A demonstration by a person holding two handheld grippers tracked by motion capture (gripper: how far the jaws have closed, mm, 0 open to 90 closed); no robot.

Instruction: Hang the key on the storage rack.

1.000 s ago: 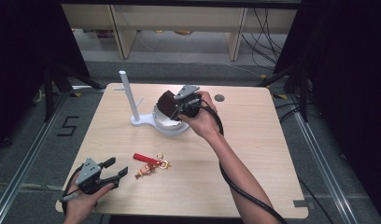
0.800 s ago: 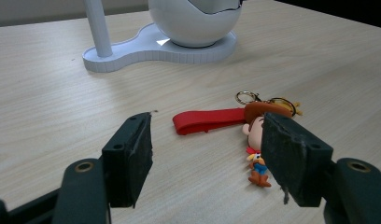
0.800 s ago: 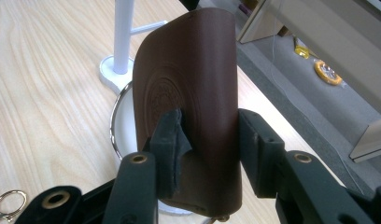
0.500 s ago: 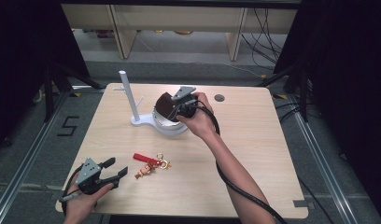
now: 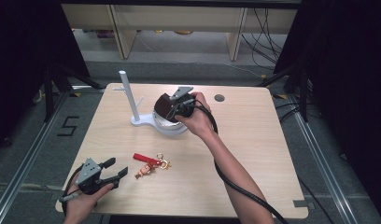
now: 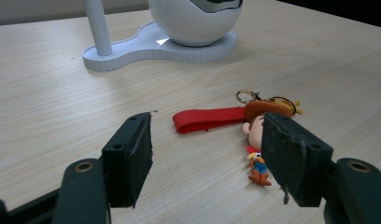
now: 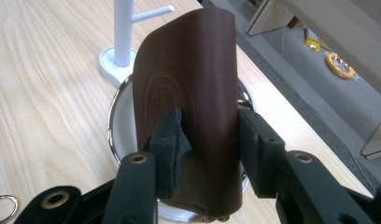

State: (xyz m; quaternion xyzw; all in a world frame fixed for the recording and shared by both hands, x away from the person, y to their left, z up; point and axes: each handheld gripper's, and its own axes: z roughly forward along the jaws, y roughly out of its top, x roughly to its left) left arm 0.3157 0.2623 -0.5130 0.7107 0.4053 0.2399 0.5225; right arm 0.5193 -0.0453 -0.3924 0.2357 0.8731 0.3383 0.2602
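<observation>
Right gripper view: my right claw (image 7: 205, 140) is clenching a brown leather wallet (image 7: 191, 93), its embossed seal facing me.
High view: wallet (image 5: 164, 107) is hovering over the white bowl (image 5: 167, 126), beside the white stand (image 5: 128, 100).
Left claw (image 6: 207, 149): released, keychain (image 6: 254, 126) lying just ahead.
Room: bare table (image 5: 254, 140) is stretching rightward.

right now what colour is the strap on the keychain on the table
Red: the strap of the keychain shows best in the left gripper view.

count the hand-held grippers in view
2: the left hand-held gripper open near the table's front left corner, the right hand-held gripper clamping a brown wallet above the white bowl.
</observation>
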